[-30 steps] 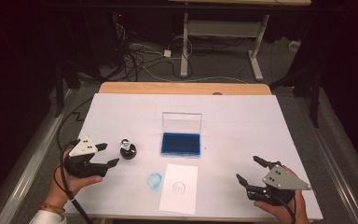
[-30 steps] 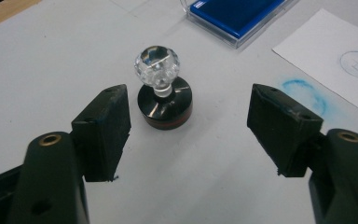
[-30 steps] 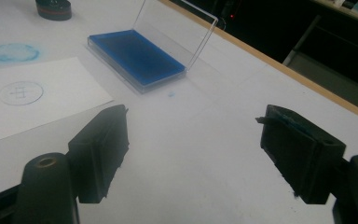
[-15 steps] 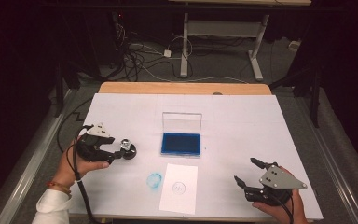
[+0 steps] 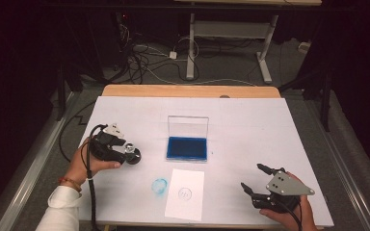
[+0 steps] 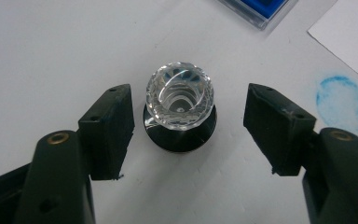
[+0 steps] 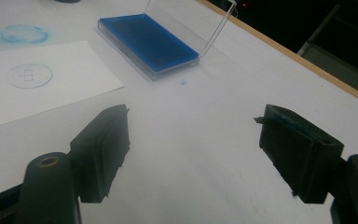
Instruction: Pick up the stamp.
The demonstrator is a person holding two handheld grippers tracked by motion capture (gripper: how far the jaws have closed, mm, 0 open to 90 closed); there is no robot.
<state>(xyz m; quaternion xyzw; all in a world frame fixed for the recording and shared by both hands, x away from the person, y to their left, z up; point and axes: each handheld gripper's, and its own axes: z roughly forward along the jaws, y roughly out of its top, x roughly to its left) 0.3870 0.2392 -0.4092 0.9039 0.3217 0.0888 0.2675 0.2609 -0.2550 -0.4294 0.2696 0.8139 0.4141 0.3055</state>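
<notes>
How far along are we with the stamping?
Done: the ink pad lies open, and the paper carries a round mark, with a blue ring on the table beside it. In hand: the left gripper has just been closing around the stamp, fingers not yet touching. Left: gripping it. The right gripper waits open.

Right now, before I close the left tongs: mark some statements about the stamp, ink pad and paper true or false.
1. The stamp stands between the left tongs, pads not yet touching it. True.
2. The ink pad lid is closed. False: it stands open.
3. The paper already bears a round print. True.
4. The right tongs hold the paper. False: they are open and hold nothing.
</notes>
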